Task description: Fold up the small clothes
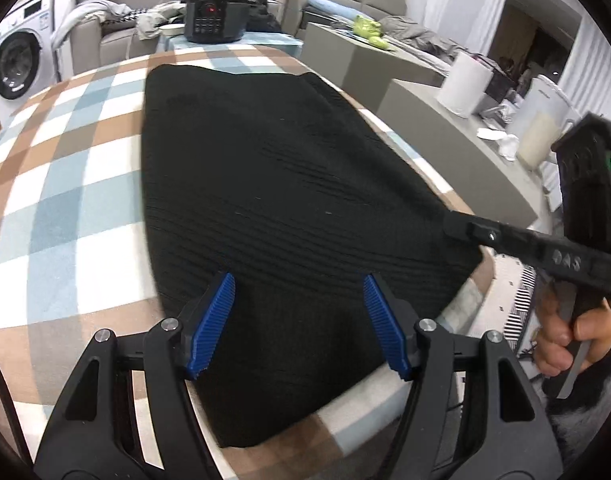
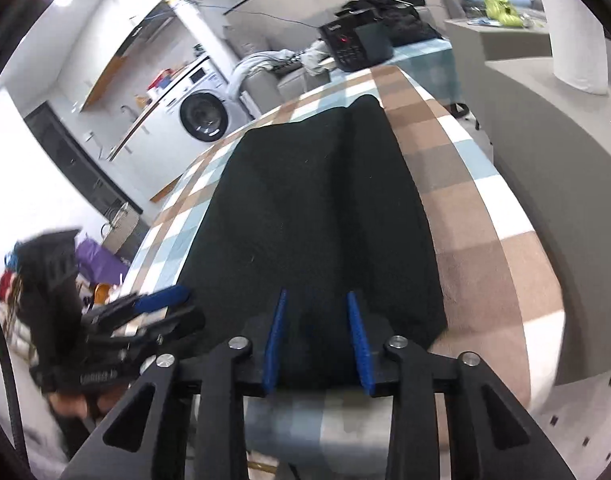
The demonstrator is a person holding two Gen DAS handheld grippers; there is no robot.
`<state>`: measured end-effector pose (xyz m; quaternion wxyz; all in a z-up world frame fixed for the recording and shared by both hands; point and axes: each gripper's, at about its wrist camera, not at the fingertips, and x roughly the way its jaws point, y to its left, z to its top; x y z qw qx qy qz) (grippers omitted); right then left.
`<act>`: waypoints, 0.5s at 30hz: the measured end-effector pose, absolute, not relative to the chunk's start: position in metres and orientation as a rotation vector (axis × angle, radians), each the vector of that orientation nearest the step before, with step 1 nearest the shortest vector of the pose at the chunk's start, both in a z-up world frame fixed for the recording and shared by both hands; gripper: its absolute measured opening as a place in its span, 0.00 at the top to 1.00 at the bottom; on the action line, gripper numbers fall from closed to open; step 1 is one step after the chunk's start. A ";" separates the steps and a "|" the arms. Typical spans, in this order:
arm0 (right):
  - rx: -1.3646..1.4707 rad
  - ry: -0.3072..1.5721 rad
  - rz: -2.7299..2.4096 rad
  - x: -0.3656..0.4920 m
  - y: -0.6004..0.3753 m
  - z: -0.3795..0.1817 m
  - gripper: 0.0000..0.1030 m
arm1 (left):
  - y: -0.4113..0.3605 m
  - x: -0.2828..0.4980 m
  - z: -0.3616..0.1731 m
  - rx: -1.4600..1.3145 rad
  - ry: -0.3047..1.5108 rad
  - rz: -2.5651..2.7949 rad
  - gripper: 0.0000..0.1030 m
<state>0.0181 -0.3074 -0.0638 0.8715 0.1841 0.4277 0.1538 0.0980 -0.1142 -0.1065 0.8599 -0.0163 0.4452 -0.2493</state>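
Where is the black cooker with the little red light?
The black cooker sits at the far end of the table, beyond the black garment. In the left wrist view it is top centre, with the washing machine off to its left.

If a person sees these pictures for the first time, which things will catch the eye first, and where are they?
First comes the black garment, lying flat and long in the middle of the checked tablecloth. Next are the blue pads of the left gripper, open over the garment's near end, and the right gripper, jaws apart over the same end. At the table's far end stands a black cooker with a red light.
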 end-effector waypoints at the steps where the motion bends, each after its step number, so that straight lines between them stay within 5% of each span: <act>1: 0.377 0.892 0.321 0.015 -0.307 -0.067 0.69 | -0.115 0.098 -0.108 -0.037 0.938 -0.527 0.37; 7: 0.357 0.895 0.277 0.010 -0.306 -0.077 0.94 | -0.122 0.102 -0.117 -0.020 0.952 -0.515 0.37; 13: 0.366 0.945 0.264 0.004 -0.310 -0.078 0.94 | -0.122 0.106 -0.118 -0.030 0.959 -0.517 0.37; 15: 0.439 0.909 0.258 -0.003 -0.320 -0.073 0.84 | -0.121 0.106 -0.118 -0.026 0.957 -0.517 0.37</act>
